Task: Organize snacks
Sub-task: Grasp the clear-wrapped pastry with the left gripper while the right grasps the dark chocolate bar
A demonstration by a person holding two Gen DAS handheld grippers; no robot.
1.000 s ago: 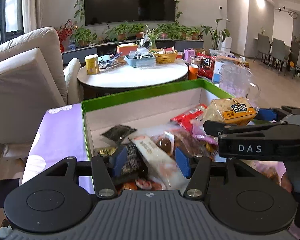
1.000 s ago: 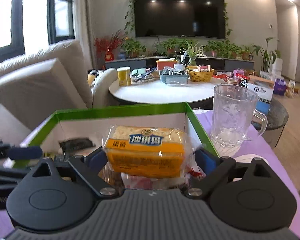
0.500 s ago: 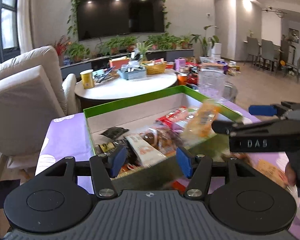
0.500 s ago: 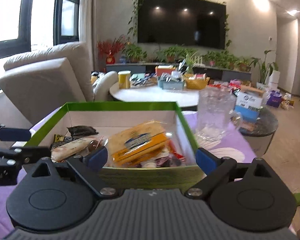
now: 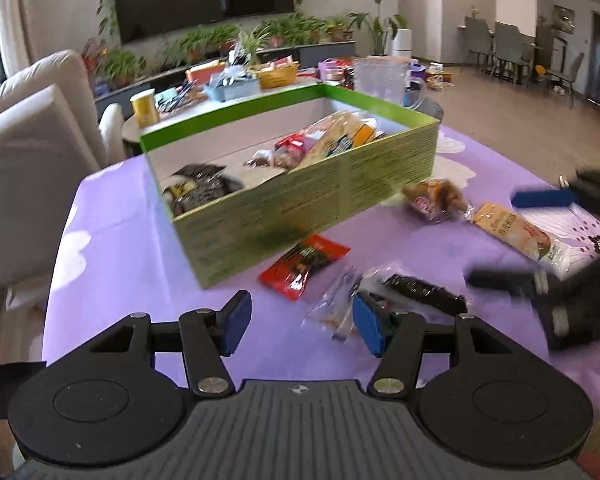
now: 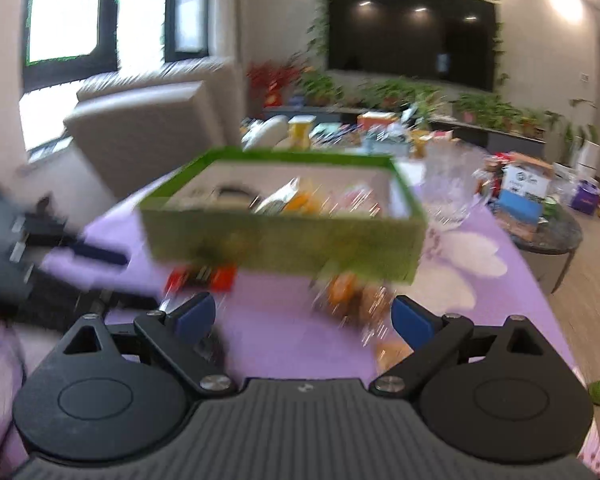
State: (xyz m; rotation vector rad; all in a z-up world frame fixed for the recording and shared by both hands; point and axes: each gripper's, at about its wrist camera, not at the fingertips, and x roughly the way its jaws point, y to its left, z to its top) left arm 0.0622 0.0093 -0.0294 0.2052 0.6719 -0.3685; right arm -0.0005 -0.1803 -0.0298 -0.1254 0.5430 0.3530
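Note:
A green box (image 5: 300,196) (image 6: 284,236) stands on the purple tablecloth (image 5: 132,264) and holds several snack packs, among them the yellow cracker pack (image 5: 340,136). Loose snacks lie in front of it: a red pack (image 5: 304,266), a clear wrapper (image 5: 334,308), a dark bar (image 5: 424,292), a brown pack (image 5: 436,200) and an orange-and-white pack (image 5: 516,232). My left gripper (image 5: 300,324) is open and empty, low over the cloth by the clear wrapper. My right gripper (image 6: 296,320) is open and empty in front of the box; its view is blurred.
A glass mug (image 5: 384,80) (image 6: 452,188) stands behind the box's right end. A white armchair (image 5: 32,160) is at the left. A round white table (image 5: 228,100) with clutter is beyond the box. A white patterned pack (image 5: 588,236) lies at the right.
Both grippers have pulled back from the box and down toward the cloth. The right gripper let go of the yellow cracker pack, which now lies in the box. The left gripper released its snacks.

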